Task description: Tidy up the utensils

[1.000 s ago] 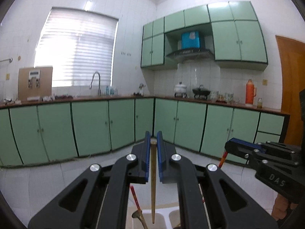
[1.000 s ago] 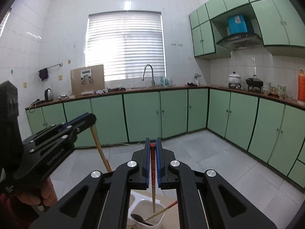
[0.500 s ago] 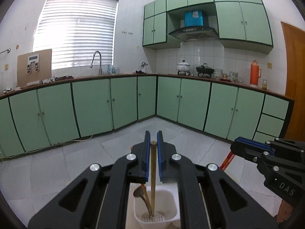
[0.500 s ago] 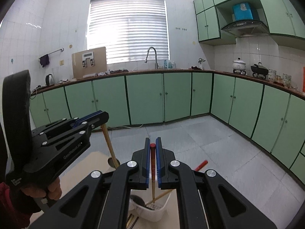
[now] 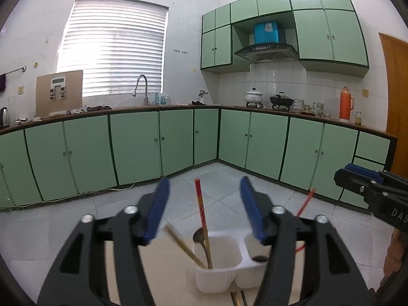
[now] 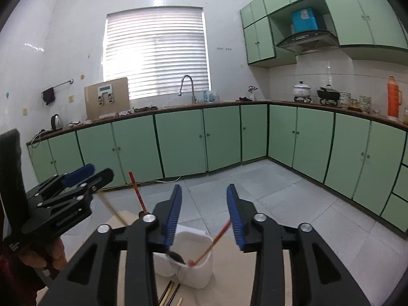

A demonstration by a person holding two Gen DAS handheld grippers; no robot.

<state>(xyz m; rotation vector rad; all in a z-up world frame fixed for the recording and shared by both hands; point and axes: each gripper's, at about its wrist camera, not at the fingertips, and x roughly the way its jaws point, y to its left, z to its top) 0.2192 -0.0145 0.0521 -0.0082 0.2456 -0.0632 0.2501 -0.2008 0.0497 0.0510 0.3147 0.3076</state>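
Note:
A white two-compartment utensil holder [image 5: 216, 278] stands on a beige table [image 5: 165, 267]; it also shows in the right wrist view [image 6: 196, 267]. My left gripper [image 5: 204, 209] is open above it. A wooden chopstick [image 5: 185, 246], a red-topped chopstick [image 5: 201, 211] and a spoon [image 5: 200, 237] stand in the left compartment. My right gripper [image 6: 204, 214] is open above the holder. A red-tipped chopstick [image 6: 216, 237] leans in the right compartment beside a dark spoon [image 6: 176, 256].
Several loose chopsticks [image 6: 169, 293] lie on the table in front of the holder. Green kitchen cabinets [image 5: 178, 142] and a tiled floor [image 5: 216, 191] lie beyond. The other gripper shows at each view's edge [image 5: 369, 188] [image 6: 58, 196].
Both grippers have opened and let go of their chopsticks, which now rest in the holder. Both views have pulled back and up slightly.

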